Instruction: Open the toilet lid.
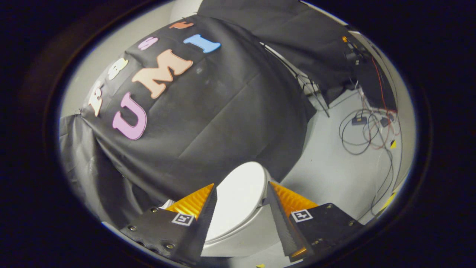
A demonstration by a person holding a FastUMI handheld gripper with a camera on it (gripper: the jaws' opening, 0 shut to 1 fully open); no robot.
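The black cloth wall [223, 111] hangs behind everything, grey floor [334, 171] to one side with loose cables [366, 134]. Ahead sits the toilet [238, 243], lid [238, 197] down — seen between the gripper [241, 190] jaws, which stand spread, touching nothing.

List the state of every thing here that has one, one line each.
Toilet lid: closed, lying flat on the toilet.
Gripper: open, fingers spread either side of the lid in view, not gripping it.
Cables: loose on the floor, in tangled loops.
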